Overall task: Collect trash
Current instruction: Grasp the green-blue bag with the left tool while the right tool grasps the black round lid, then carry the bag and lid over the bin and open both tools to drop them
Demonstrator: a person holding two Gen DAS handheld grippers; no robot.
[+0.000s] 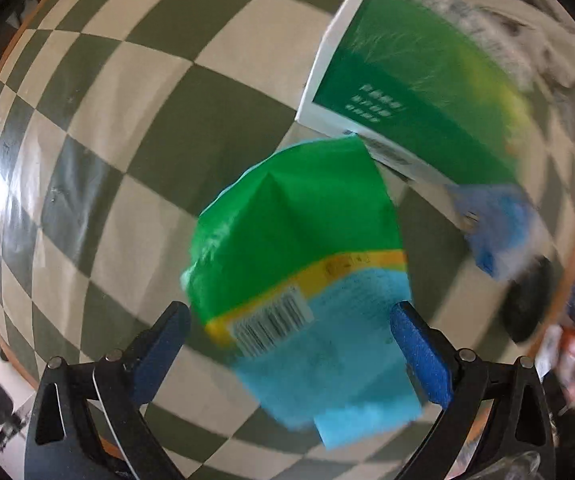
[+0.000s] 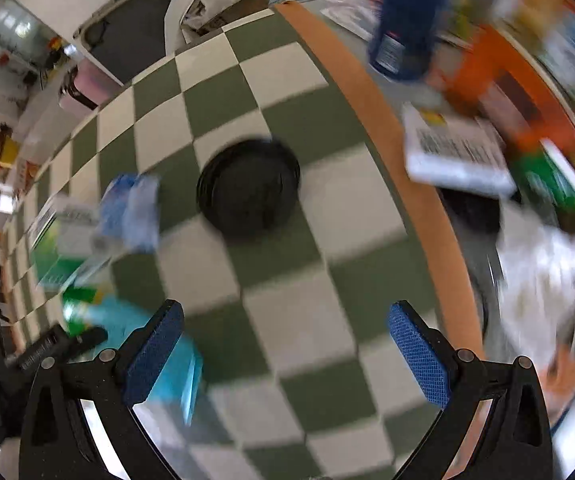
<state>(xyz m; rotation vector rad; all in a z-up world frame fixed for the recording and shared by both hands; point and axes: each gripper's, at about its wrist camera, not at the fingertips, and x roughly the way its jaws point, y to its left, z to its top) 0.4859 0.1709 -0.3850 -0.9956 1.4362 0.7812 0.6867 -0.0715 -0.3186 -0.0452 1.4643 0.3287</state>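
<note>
Checkered green-and-cream surface [image 1: 135,92] with an orange-brown rim fills both views. Past the rim in the right wrist view, a blurred heap of trash [image 2: 519,120]: orange and white cartons, a blue container, white plastic; too smeared to sort.

White-edged green box [image 1: 403,92] lies flat on the surface at upper right in the left view, its near corner just beside the green bag's far end. A blue-and-white wrapper [image 1: 491,224] sits next to that box, and a black round lid [image 2: 249,188] lies near the wrapper, closer to the rim.

Green bag [image 1: 303,264]: green upper part, yellow band, light-blue lower part, a white barcode label on the band, crumpled and tilted. It sits between the left tongs [image 1: 289,344], the blue pads spread wide on either side; the right pad looks to be touching the bag's edge, but blur makes contact uncertain.

Right tongs [image 2: 285,346] are spread wide over bare checkered surface, holding nothing, with the lid ahead of them and well apart.
</note>
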